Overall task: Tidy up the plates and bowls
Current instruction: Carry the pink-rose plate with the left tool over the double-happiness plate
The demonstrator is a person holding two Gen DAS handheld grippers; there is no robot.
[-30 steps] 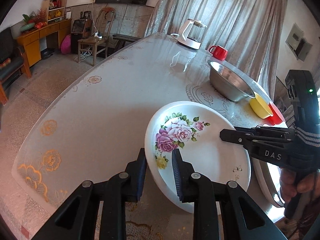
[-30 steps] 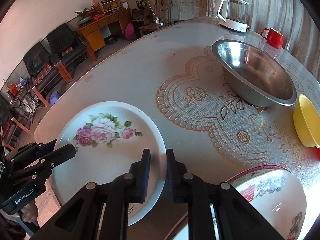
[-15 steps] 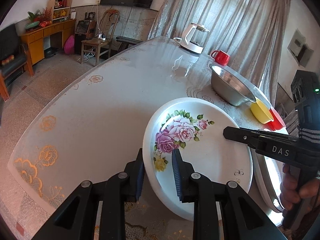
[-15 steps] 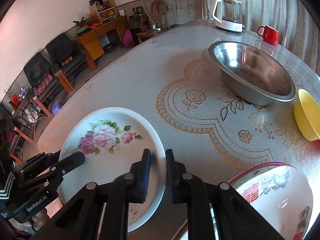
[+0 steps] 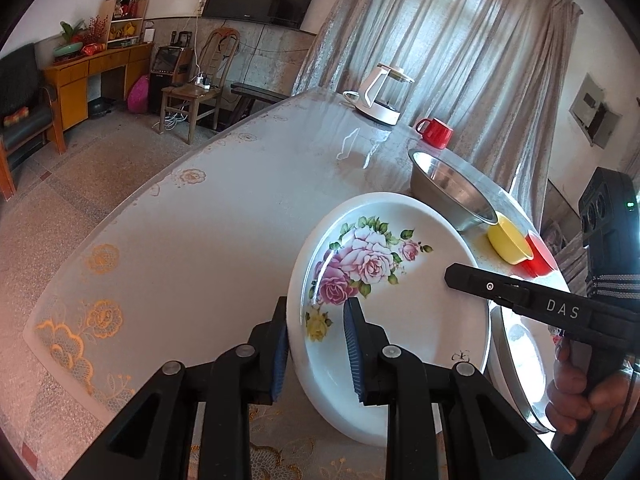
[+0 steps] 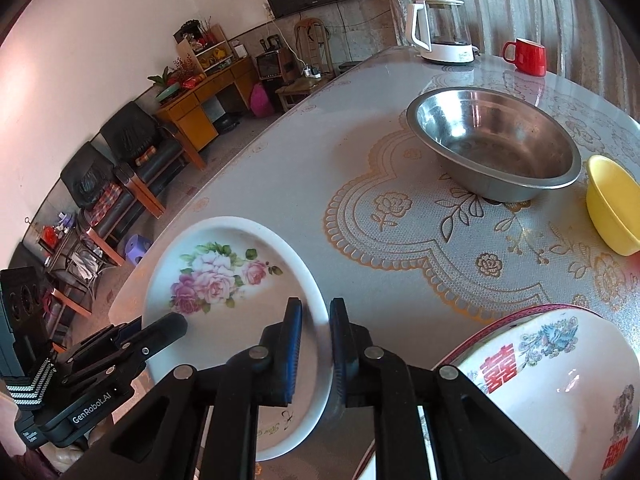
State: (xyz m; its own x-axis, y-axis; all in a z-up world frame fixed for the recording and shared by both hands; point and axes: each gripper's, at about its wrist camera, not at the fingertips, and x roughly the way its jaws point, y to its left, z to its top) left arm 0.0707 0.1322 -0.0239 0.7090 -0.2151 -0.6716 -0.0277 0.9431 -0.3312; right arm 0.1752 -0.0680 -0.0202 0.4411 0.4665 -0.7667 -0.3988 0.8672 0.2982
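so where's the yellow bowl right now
In the right wrist view the yellow bowl sits at the far right edge on the table, just right of the steel bowl and beyond the red-lettered basin.

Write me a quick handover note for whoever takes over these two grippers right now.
Left gripper: shut on the near rim of the rose plate.
Right gripper: shut on the opposite rim of the same plate, which is tilted above the table.
Elsewhere: enamel basin beside the plate at the table edge; steel bowl, yellow bowl and a red bowl farther back.
Done: plate gripped two-handed.
Left: set the plate in its place, probably stacked with the basin, then sort the bowls.
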